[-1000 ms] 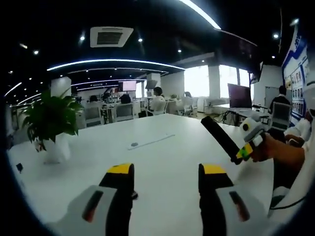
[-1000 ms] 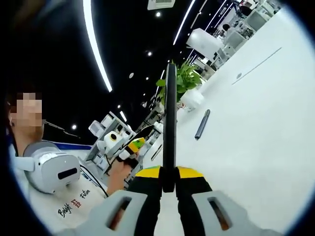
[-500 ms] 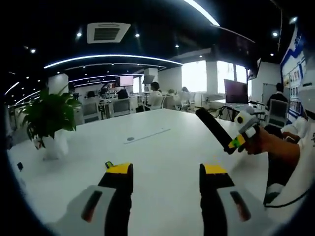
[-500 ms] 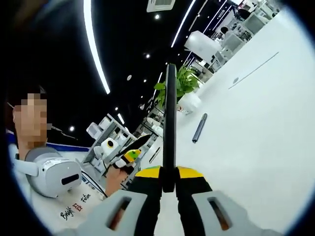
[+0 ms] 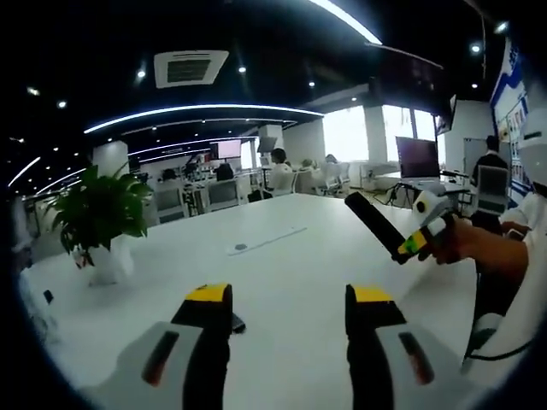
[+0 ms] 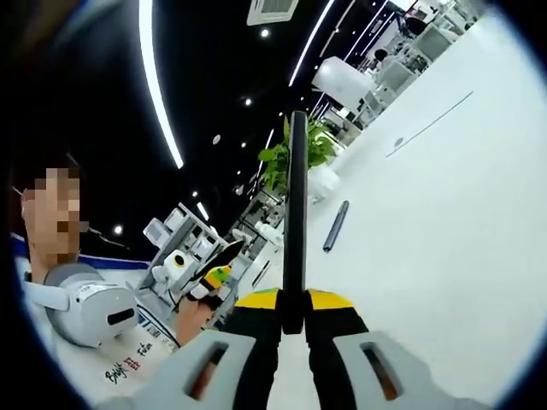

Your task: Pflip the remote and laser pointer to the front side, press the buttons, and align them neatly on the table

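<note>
Step in hand: the person is holding the long, flat black plastic remote [image 6: 295,213] up in the air with the right tongs [image 6: 293,301], apparently mid-flip, before setting it face up on the big white table [image 6: 444,222].
Right tongs: the yellow-tipped jaws are closing tight on one end of the remote; the rest of it is sticking out free, well above the table.
Left tongs: the left tongs [image 5: 291,301] are standing apart with nothing between them, hovering low over the table [image 5: 291,256].
Remote, direction: in the right gripper view it is running straight away along the jaws, thin edge toward the camera; in the left gripper view the remote [image 5: 373,225] is slanting up and away from the right tongs [image 5: 416,242]. Which face is turned up I cannot tell.
Laser pointer: the slim dark grey pen-shaped laser pointer [image 6: 335,226] is lying flat on the table, well apart from the remote, its long axis pointing roughly toward the green potted plant in a white pot [image 6: 309,162]. In the left gripper view a dark end is peeking out beside the left jaw, probably the same pointer.
Doing it well: I would be rolling the right wrist until the button face is turning upward, lowering the remote flat before letting go, and laying it parallel to the pointer.
Watch for: the grip is at the very end, so the remote could be swinging or slipping.
</note>
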Available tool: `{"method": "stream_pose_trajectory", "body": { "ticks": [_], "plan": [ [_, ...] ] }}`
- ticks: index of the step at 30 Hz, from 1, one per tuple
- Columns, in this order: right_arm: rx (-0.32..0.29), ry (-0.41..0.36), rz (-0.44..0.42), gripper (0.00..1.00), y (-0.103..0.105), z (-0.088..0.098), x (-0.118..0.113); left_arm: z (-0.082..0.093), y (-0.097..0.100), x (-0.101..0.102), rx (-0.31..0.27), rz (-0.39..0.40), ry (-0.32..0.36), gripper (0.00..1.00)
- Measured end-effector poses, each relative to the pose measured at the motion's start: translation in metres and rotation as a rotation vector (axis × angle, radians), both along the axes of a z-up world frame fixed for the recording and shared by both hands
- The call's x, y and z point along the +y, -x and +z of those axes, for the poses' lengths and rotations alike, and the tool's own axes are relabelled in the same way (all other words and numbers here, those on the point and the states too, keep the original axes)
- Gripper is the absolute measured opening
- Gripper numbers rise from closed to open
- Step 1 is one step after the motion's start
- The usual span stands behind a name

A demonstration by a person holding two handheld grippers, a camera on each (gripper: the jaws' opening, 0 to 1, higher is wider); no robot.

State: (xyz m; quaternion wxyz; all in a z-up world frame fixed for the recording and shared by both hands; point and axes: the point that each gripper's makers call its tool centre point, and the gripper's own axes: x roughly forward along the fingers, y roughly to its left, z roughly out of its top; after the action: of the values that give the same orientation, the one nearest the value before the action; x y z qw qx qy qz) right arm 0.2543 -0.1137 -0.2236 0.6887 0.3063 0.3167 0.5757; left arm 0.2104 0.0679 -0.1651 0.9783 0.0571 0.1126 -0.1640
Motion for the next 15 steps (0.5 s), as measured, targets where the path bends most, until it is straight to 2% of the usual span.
{"method": "stream_pose_trajectory", "body": {
  "ticks": [4,7,10,15],
  "plan": [
    [0.015,0.012,-0.011,0.14,-0.004,-0.003,0.0,-0.006,0.006,-0.002,0.014,-0.001,0.008,0.55],
    [0.015,0.018,-0.019,0.14,-0.006,-0.003,-0.001,-0.004,0.008,-0.007,-0.009,-0.019,0.084,0.56],
    [0.011,0.021,-0.039,0.13,-0.01,-0.001,-0.004,-0.005,0.008,-0.011,0.0,-0.036,0.177,0.53],
    [0.011,0.051,-0.067,0.13,-0.015,-0.005,-0.009,-0.004,0.007,-0.016,-0.005,-0.04,0.167,0.53]
  ]
}}
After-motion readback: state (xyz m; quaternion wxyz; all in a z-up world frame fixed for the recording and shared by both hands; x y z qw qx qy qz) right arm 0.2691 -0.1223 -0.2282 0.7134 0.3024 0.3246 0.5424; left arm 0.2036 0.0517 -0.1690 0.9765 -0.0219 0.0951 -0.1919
